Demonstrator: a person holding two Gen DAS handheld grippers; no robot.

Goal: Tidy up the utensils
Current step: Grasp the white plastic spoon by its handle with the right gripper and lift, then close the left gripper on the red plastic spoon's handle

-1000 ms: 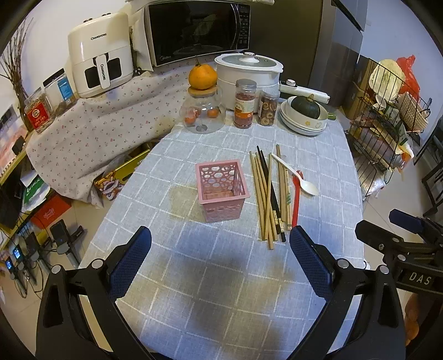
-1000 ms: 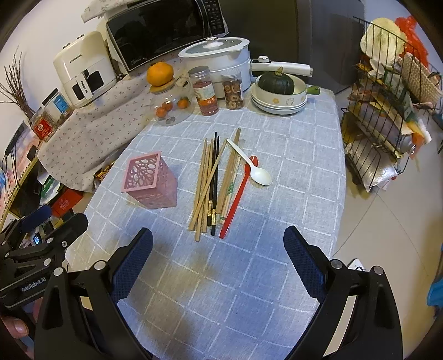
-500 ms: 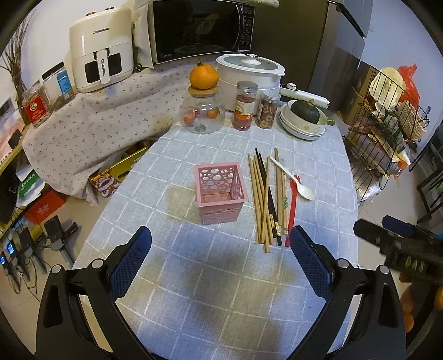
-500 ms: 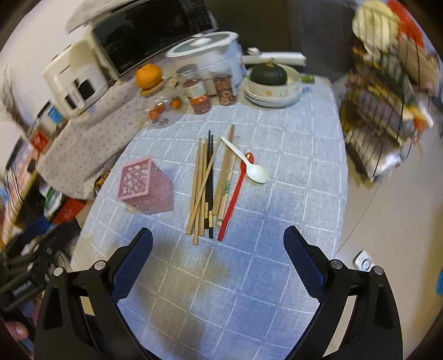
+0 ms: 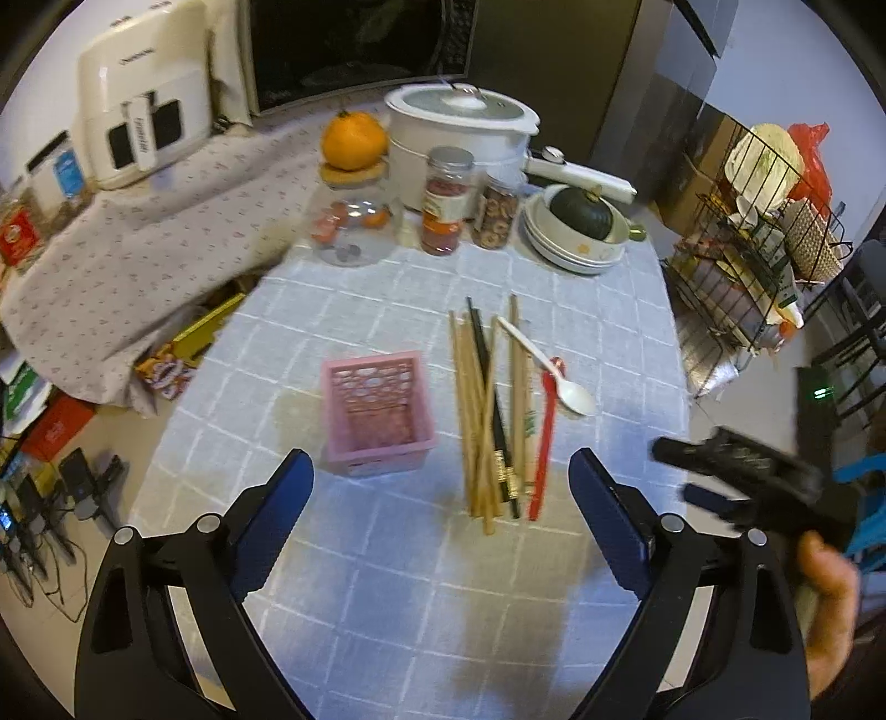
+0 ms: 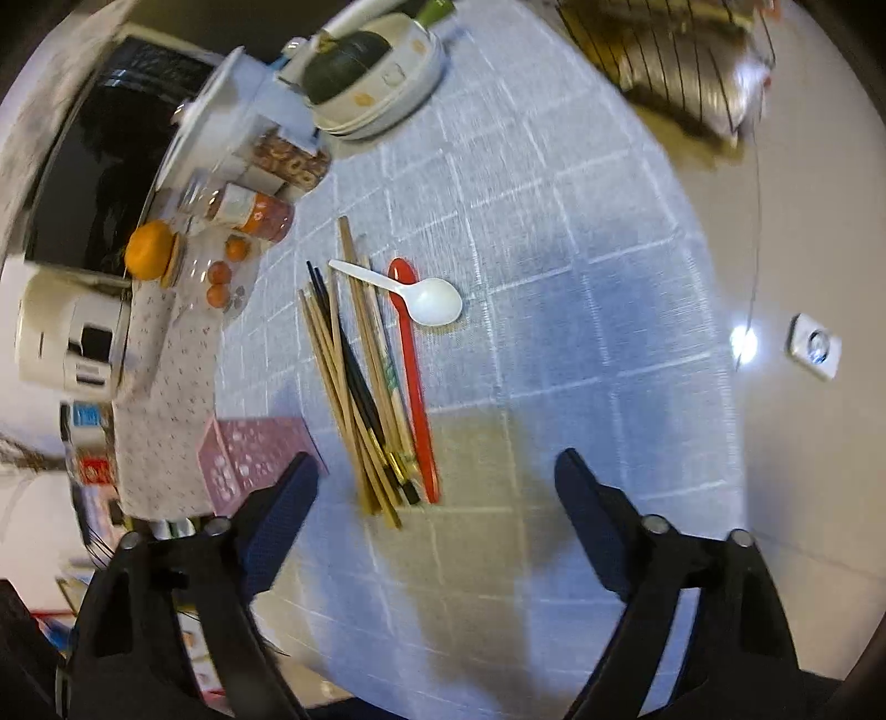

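Since a second ago, dropped closer and tilted over the chopsticks (image 6: 365,382), right gripper (image 6: 437,487) spread wide and empty, near ends of the bundle between its fingers. Left gripper (image 5: 440,487) also spread, empty, nearer the basket (image 5: 376,407). Nothing yet in the basket; chopsticks, red spoon (image 6: 412,371) and white spoon (image 6: 421,296) flat on the cloth beside it; first pick likely imminent.

We are in a home kitchen. At the far end of the table's checked cloth (image 5: 387,598) we see a white rice cooker (image 5: 459,138), spice jars (image 5: 446,207) and stacked bowls (image 5: 576,243). Behind them stand a microwave (image 5: 354,44) and, to the left, an air fryer (image 5: 141,94). A wire rack (image 5: 747,266) of groceries stands on the right.
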